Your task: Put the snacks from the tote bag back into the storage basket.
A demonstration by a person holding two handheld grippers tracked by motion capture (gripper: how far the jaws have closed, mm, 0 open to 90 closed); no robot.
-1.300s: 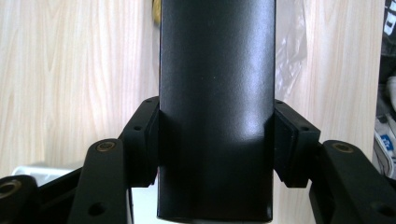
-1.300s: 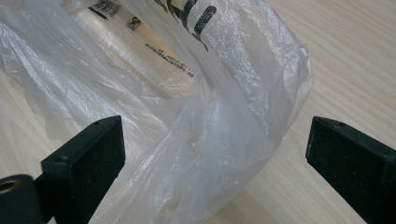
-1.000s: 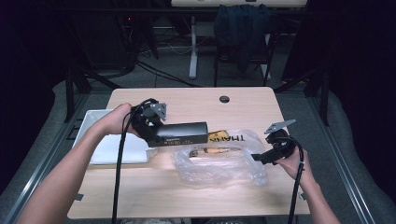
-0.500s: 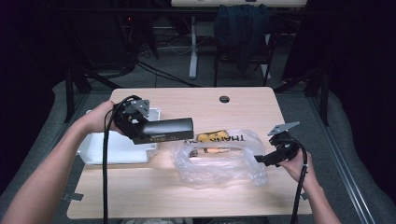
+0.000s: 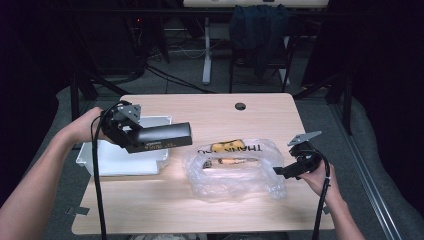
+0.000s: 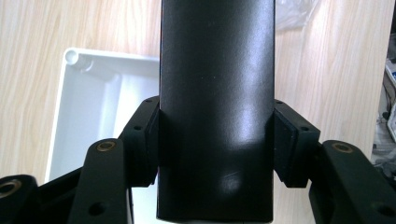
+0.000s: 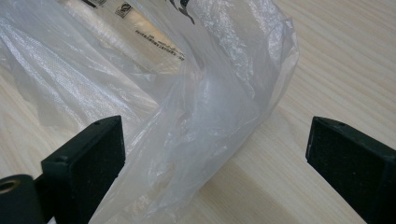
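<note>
A long black box (image 5: 159, 137) hangs level above the table, and my left gripper (image 5: 131, 136) is shut on its left end. In the left gripper view both pads press the black box (image 6: 215, 98) from either side, above a white tray (image 6: 93, 107). A crumpled clear plastic bag (image 5: 232, 167) with yellow and black print lies at mid table. My right gripper (image 5: 281, 171) stands open at the bag's right edge. In the right gripper view, the plastic bag (image 7: 196, 112) reaches in between the wide-apart jaws.
The white tray (image 5: 115, 162) sits on the left part of the wooden table (image 5: 210, 112), partly under the black box. A round cable hole (image 5: 240, 106) lies near the far edge. A chair with dark cloth (image 5: 257, 30) stands beyond the table.
My left gripper has carried the black box leftward, off the bag and over the white tray. My right gripper has stayed at the bag's right edge.
</note>
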